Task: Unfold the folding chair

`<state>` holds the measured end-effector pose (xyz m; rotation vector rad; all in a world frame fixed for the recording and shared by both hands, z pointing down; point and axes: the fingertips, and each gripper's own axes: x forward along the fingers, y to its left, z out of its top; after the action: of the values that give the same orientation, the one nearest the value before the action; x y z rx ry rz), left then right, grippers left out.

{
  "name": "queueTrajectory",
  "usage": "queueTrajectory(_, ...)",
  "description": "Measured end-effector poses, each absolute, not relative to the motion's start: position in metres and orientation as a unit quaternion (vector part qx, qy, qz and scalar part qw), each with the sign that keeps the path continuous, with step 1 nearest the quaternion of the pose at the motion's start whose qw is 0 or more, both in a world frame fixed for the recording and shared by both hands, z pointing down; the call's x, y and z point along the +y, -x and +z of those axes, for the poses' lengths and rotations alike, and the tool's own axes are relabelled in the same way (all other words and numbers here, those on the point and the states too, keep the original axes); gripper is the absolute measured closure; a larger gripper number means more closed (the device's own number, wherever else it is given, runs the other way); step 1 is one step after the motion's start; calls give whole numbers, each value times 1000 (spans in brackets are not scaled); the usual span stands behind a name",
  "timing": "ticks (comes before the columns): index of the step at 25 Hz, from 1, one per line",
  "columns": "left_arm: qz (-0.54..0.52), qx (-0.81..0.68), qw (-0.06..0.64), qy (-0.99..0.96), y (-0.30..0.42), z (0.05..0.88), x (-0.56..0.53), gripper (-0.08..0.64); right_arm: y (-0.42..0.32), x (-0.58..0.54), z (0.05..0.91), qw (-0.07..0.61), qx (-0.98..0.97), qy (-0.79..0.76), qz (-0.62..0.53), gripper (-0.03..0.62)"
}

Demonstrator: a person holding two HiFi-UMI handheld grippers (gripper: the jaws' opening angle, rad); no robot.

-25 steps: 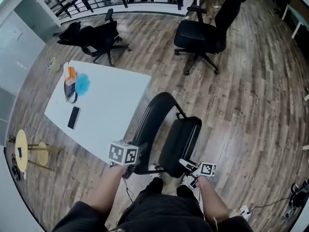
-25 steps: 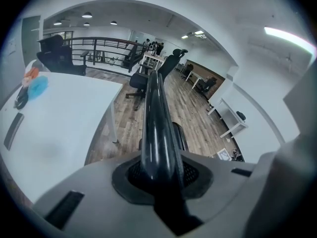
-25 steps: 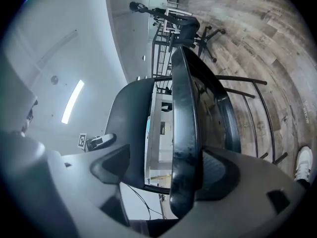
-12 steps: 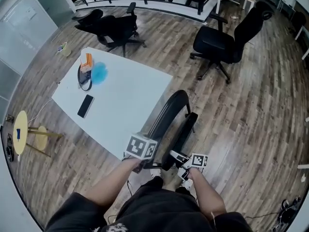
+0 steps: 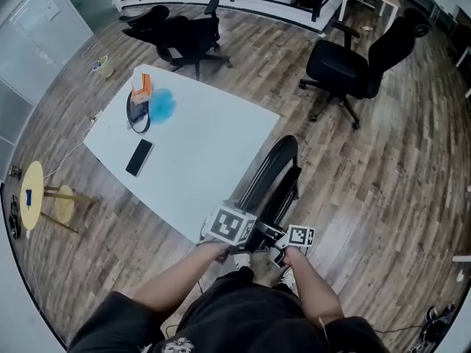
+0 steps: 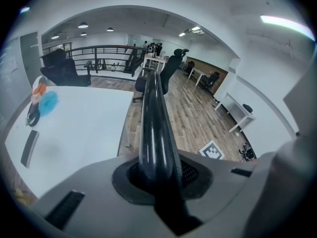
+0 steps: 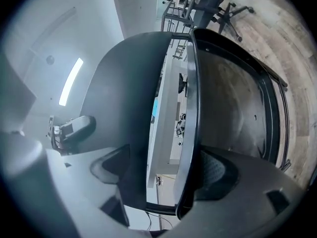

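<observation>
The black folding chair (image 5: 274,169) stands beside the white table, nearly flat, with its seat close against the back frame. My left gripper (image 5: 244,235) is shut on the chair's glossy black frame tube (image 6: 153,128), which runs up from between its jaws in the left gripper view. My right gripper (image 5: 271,238) sits just to the right of it, almost touching. In the right gripper view the right gripper (image 7: 168,182) is shut on the rim of the dark seat (image 7: 121,103). The chair's legs are hidden behind my arms.
The white table (image 5: 206,153) at the left carries a phone (image 5: 138,157), a blue puff (image 5: 160,105) and an orange box. Office chairs stand at the back right (image 5: 353,65) and back left (image 5: 180,31). A yellow stool (image 5: 33,201) is far left. Wooden floor lies to the right.
The seat has swung in toward the back frame, so the chair looks much flatter. My right gripper has moved left, close to the left one. Both grips have held.
</observation>
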<state>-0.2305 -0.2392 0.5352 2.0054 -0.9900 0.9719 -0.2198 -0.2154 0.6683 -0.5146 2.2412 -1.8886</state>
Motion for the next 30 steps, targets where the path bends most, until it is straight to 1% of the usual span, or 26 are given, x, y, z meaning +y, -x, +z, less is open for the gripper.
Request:
queueTrajectory(4, 373, -379, 346, -773, 244, 538, -246, 488, 231, -218, 673, 65, 747, 177, -638, 189)
queueTrajectory(22, 366, -367, 355, -778, 315, 554, -275, 488, 289, -243, 685, 57, 742, 188, -641, 189)
queueTrajectory(30, 364, -363, 355, -781, 328, 557, -281, 488, 301, -247, 688, 55, 740, 200, -639, 189)
